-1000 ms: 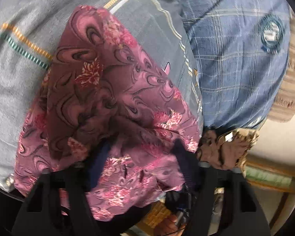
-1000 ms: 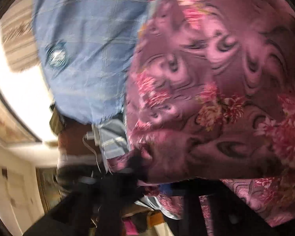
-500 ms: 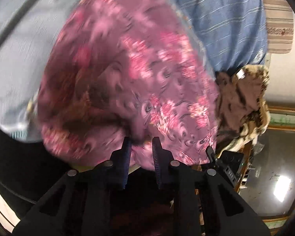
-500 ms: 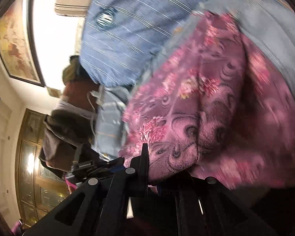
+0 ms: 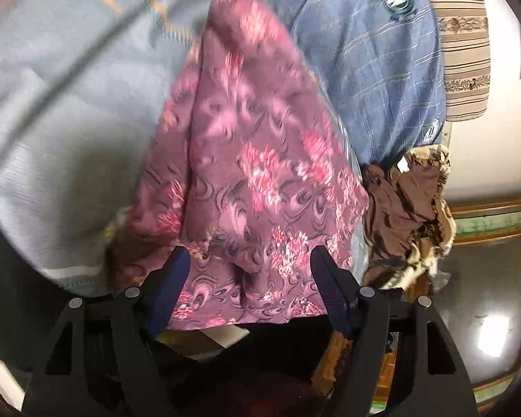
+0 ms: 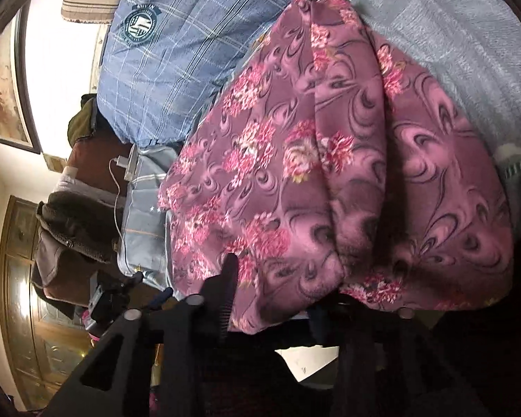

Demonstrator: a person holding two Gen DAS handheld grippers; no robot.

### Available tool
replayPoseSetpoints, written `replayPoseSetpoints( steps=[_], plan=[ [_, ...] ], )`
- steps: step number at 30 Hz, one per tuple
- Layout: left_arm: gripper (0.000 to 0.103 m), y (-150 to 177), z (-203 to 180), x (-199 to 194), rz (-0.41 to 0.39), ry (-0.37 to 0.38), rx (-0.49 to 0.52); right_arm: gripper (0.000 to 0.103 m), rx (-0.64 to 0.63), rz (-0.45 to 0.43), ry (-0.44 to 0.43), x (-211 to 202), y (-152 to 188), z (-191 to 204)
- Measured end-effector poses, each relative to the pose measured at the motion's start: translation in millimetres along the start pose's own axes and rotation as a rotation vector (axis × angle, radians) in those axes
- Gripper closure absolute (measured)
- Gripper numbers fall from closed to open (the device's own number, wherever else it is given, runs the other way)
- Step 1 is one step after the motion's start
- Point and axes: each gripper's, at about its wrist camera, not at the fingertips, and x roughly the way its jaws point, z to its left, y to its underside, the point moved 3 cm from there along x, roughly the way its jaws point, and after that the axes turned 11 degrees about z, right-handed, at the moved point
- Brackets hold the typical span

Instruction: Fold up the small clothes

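The mauve, pink-flowered fabric garment (image 5: pixel 257 180) lay bunched on the bed just ahead of the wide-open left gripper (image 5: pixel 250 278) — unfolded, most work remaining; the right gripper's (image 6: pixel 284 295) grip couldn't be told.

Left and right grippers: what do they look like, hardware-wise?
The left gripper has matte black angular plastic arms with cut-out slots, round silver bolts, and dark blue ribbed pads. The right gripper has the same black frame and silver bolts; one finger edge shows fine ridges. No sleeves visible.
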Motion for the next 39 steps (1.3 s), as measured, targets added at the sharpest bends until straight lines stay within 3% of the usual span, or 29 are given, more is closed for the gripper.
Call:
replayPoseSetpoints(
  steps=[4, 5, 6, 8, 13, 17, 20, 23, 25, 26, 27, 28, 29, 31, 33, 34, 35, 36, 37, 39],
  plan=[
    [0.033, -20.9, 0.7, 32.1, 0.019, -0.004, -0.007, 0.063, 0.013, -0.021, 0.014, 2.3, -4.3, -7.6],
    [0.043, -22.8, -0.5, 34.8, 0.014, -0.014, -0.005, 0.063, 0.012, -0.026, 0.017, 2.0, -5.3, -9.7],
    [0.071, -25.0, -2.0, 35.8, 0.011, -0.015, -0.002, 0.067, 0.007, -0.030, 0.019, 2.5, -6.3, -10.5],
    [0.097, -25.5, -12.3, 35.7, 0.023, -0.019, 0.044, 0.098, -0.028, -0.036, 0.025, 2.1, -10.4, -7.0],
    [0.099, 4.4, -33.6, -4.6, -0.019, -0.051, 0.145, 0.099, -0.146, -0.037, -0.003, -23.8, -0.3, 23.8],
    [0.099, 21.8, -24.1, -17.5, -0.020, -0.116, 0.140, 0.099, -0.155, 0.037, 0.056, -17.3, 9.6, 21.0],
    [0.099, 17.6, 6.7, 1.0, 0.041, -0.167, 0.041, 0.099, -0.077, 0.088, 0.094, 3.1, 3.8, -2.3],
    [0.099, 18.1, 23.5, 7.4, 0.070, -0.093, -0.006, 0.097, -0.024, 0.099, 0.104, 14.0, 0.1, -16.0],
    [0.096, 16.0, 14.7, 0.8, 0.023, -0.081, 0.035, 0.093, -0.027, 0.094, 0.081, 11.0, -0.4, -14.0],
    [0.081, 13.3, 10.1, -1.0, 0.007, -0.079, 0.054, 0.092, -0.030, 0.088, 0.077, 8.6, -0.5, -13.5],
    [0.053, 9.2, 4.7, -1.0, -0.006, -0.062, 0.071, 0.091, -0.032, 0.087, 0.072, 6.2, -0.6, -13.4],
    [0.040, 6.1, 1.9, 1.3, -0.013, -0.051, 0.072, 0.091, -0.029, 0.089, 0.068, 4.9, -2.8, -13.1],
    [0.034, 2.8, -0.4, 4.7, -0.020, -0.039, 0.064, 0.090, -0.024, 0.091, 0.065, 4.6, -3.3, -12.5],
    [0.034, -5.0, -4.1, 16.7, -0.001, -0.001, 0.062, 0.089, -0.021, 0.093, 0.059, 2.2, -2.7, -16.1],
    [0.035, -16.3, -4.4, 30.5, 0.015, -0.040, 0.051, 0.087, -0.021, 0.090, 0.056, 0.5, -2.1, -16.3],
    [0.037, -21.3, -4.5, 37.2, 0.023, -0.048, 0.049, 0.088, -0.022, 0.087, 0.057, 0.6, -2.3, -16.6],
    [0.054, -24.6, -5.6, 40.9, 0.034, -0.052, 0.062, 0.088, -0.025, 0.081, 0.058, -0.2, -2.8, -17.1],
    [0.094, -27.0, -9.0, 45.4, 0.047, -0.072, 0.073, 0.088, -0.032, 0.072, 0.062, -1.5, -3.6, -17.1],
    [0.097, -28.3, -12.0, 47.9, 0.062, -0.110, 0.088, 0.093, -0.044, 0.065, 0.072, 1.8, -3.4, -14.5],
    [0.097, -23.6, -15.7, 42.8, 0.050, -0.112, 0.062, 0.098, -0.089, 0.052, 0.054, -4.5, -4.2, -4.4]
  ],
)
